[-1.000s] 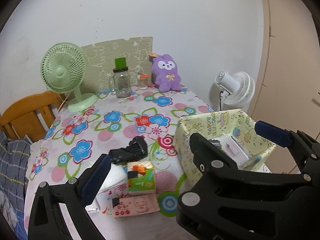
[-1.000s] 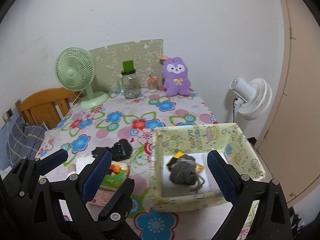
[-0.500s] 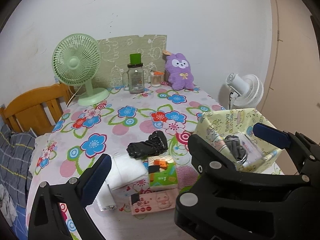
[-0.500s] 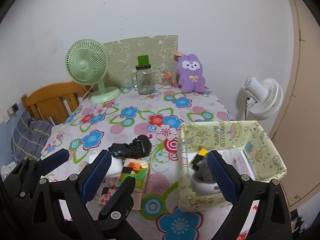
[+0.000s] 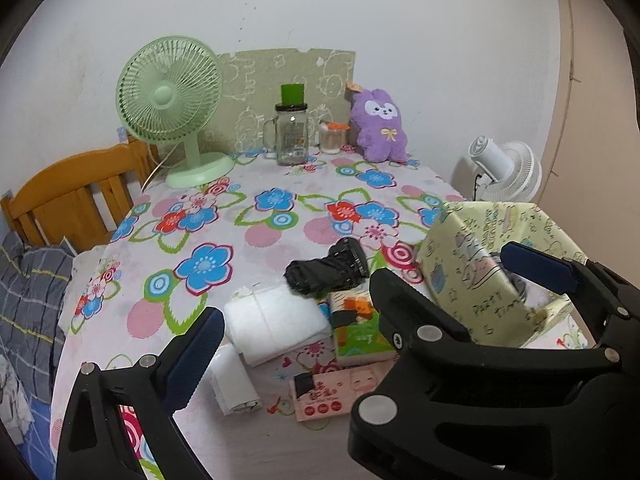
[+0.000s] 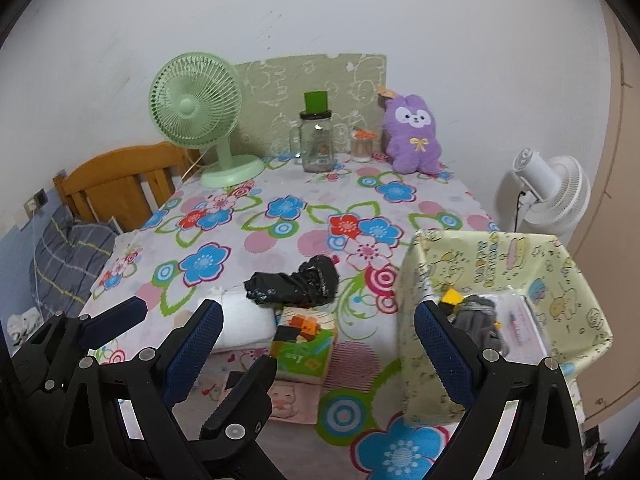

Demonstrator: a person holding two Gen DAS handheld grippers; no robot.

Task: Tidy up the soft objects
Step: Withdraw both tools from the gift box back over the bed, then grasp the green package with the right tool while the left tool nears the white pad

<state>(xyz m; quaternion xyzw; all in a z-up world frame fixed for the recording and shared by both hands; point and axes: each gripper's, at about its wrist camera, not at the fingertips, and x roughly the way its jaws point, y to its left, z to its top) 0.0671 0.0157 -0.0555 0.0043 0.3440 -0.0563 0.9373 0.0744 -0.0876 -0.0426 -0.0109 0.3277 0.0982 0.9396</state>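
Both hand-held grippers, left [image 5: 360, 292] and right [image 6: 318, 344], gape empty; box [image 6: 416, 280] at 3 o'clock table [image 6: 280, 184] edge.

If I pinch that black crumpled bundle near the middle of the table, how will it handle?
The black bundle looks like crinkled thin film, so it is probably light and floppy and may sag or unroll when lifted. Its glossy surface could slip. It lies touching the green tissue pack, which a push may nudge.

A white wall [image 5: 360, 12] rises far ahead; a wooden chair [image 5: 68, 196] stands beyond the left finger.
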